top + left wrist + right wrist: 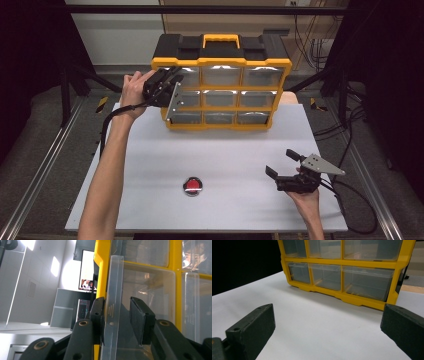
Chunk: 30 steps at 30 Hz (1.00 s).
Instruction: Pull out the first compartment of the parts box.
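1. Currently positioned at the upper-left corner of the yellow-framed organizer point(221, 90), which stands upright at the far edge of the white table point(150, 165): left gripper point(172, 82), held in the left hand point(133, 90).
2. Seen in the left gripper view: left gripper point(117, 320) partly open, jaws straddling the protruding front lip of a clear drawer point(114, 290). Near jaw touching the lip; far jaw a little apart from it. Firm clamping not confirmed.
3. Drawer row hard to determine: view rotated, frame point(102, 267) running vertically. From the high view, top or middle row of the left column; exact one not discernible.
4. Drawer contents obscured by glare and reflections on the clear plastic.
5. Resting low over the near right part of the table, well apart from the organizer: right gripper point(283, 167), held in the right hand point(306, 197).
6. Seen in the right gripper view: right gripper point(327, 322) wide open, nothing between the jaws, both jaws cut off by the picture edges. Organizer point(342, 262) ahead, its upper rows cut off.
7. Lying on the table near the front centre, apart from both grippers: red round object point(193, 185), too small to identify.
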Each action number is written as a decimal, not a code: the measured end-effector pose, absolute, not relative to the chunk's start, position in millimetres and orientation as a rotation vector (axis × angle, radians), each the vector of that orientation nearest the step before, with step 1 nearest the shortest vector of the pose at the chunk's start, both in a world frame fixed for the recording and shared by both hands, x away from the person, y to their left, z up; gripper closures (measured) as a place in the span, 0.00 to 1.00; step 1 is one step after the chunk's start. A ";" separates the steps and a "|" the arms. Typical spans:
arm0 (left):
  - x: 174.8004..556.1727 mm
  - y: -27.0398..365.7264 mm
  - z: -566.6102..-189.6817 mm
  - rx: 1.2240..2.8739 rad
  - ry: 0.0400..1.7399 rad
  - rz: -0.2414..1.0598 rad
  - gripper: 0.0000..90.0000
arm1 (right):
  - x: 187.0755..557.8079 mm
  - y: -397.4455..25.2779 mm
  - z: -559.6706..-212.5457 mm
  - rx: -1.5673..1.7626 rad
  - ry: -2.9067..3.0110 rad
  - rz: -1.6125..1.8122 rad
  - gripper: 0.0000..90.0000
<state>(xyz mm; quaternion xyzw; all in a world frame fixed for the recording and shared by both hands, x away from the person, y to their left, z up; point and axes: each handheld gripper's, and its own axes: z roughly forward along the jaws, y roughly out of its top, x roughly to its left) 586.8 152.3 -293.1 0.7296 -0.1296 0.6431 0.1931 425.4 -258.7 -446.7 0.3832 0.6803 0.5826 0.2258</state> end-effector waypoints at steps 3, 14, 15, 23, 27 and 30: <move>586.9 152.0 -293.3 2.038 -0.366 1.820 0.76 | 425.5 -258.5 -446.8 1.055 1.877 1.605 0.00; 586.3 150.3 -296.4 2.012 -0.392 1.896 0.84 | 425.5 -258.5 -446.8 1.056 1.877 1.606 0.00; 585.9 150.2 -296.7 2.014 -0.392 1.901 0.84 | 425.5 -258.5 -446.7 1.057 1.876 1.607 0.00; 584.9 150.3 -298.0 2.003 -0.402 1.919 0.86 | 425.3 -258.9 -446.5 1.057 1.875 1.608 0.00; 584.7 149.6 -298.5 2.001 -0.415 1.931 0.86 | 425.4 -259.3 -446.3 1.057 1.872 1.609 0.00; 583.9 149.0 -298.7 2.007 -0.425 1.945 0.87 | 425.3 -259.5 -446.1 1.054 1.873 1.609 0.00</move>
